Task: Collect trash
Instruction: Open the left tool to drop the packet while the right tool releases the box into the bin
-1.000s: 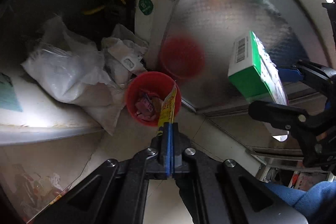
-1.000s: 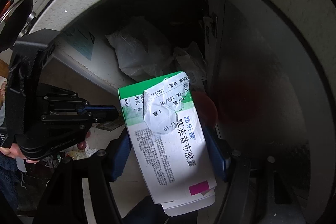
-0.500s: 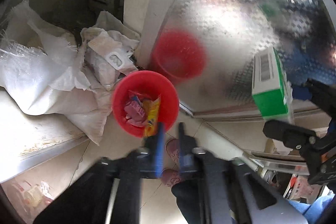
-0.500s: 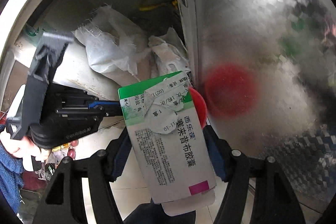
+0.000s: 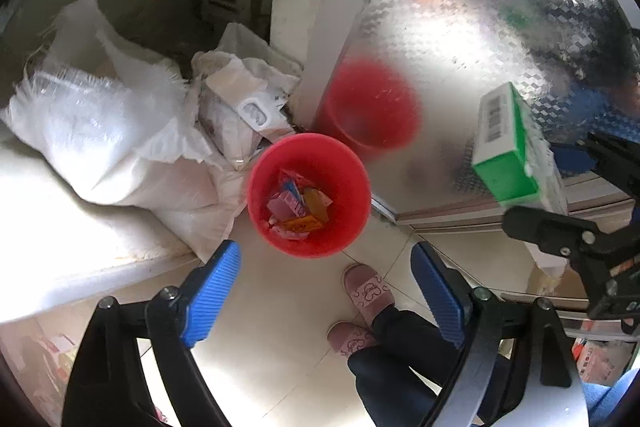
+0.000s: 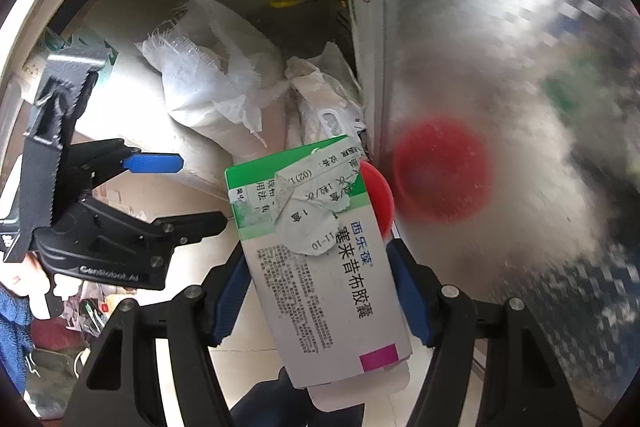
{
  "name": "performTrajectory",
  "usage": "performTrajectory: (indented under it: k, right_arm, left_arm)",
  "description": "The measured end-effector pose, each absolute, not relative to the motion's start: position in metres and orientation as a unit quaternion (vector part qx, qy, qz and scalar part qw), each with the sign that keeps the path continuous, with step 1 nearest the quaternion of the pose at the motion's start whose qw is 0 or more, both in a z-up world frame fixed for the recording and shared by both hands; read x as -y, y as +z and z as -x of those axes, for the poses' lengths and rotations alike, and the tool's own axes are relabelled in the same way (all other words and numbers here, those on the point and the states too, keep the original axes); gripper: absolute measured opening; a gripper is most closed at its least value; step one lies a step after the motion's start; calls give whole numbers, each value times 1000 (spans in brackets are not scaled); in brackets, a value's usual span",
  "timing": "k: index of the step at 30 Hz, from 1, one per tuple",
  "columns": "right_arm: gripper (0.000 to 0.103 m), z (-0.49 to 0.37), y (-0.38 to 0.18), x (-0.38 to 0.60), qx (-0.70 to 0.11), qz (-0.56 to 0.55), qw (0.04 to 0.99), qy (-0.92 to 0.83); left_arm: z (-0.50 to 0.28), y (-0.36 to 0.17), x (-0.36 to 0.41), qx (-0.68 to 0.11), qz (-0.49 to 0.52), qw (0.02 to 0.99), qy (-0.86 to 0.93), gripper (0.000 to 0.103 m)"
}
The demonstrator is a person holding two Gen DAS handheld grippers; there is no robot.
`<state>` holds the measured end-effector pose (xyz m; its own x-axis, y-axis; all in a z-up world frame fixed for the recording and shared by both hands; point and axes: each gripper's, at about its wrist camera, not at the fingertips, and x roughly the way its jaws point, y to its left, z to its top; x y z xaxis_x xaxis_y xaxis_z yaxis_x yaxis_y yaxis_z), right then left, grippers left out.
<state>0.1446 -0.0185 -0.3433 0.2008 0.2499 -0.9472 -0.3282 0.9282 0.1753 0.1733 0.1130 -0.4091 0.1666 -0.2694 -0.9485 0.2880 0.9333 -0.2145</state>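
Hanging over the red bin (image 5: 308, 195), the left gripper (image 5: 326, 267) points steeply down with its jaws opening, the blue pads well apart and nothing between them. Below it the bin stands on the pale tiled floor (image 5: 280, 327), holding a small heap of wrappers (image 5: 298, 207) in pink, blue and orange. The bin sits just beside a shiny embossed metal door (image 5: 460, 27), which throws back a blurred red reflection of it.

Off to the side, the right gripper (image 6: 320, 291) has its jaws clamped on a green-and-white medicine box (image 6: 320, 247), one blue pad pressing each long side. The box is held up in the air, tilted, with a torn white label across its green end; its flap hangs loose at the bottom. From that gripper's own view the box covers most of the bin, of which only a red edge shows behind it.

White woven sacks (image 5: 100, 131) and crumpled plastic bags (image 5: 240, 115) are piled against the bin's far side. A person's pink slippers (image 5: 368, 291) and dark trouser legs stand on the floor close to the bin.
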Motion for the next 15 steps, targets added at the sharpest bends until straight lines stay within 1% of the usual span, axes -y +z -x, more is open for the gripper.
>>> performTrajectory:
  k: [6, 12, 15]
  right_arm:
    - [65, -153, -360, 4, -603, 56, 767, 213]
    - [65, -165, -379, -7, -601, 70, 762, 230]
    - [65, -171, -388, -11, -600, 78, 761, 236]
  left_arm:
    - [-166, -419, -122, -617, -22, 771, -156, 90]
    - [-165, -431, -142, -617, 10, 774, -143, 91]
    - [-165, -439, -146, -624, 6, 771, -127, 95]
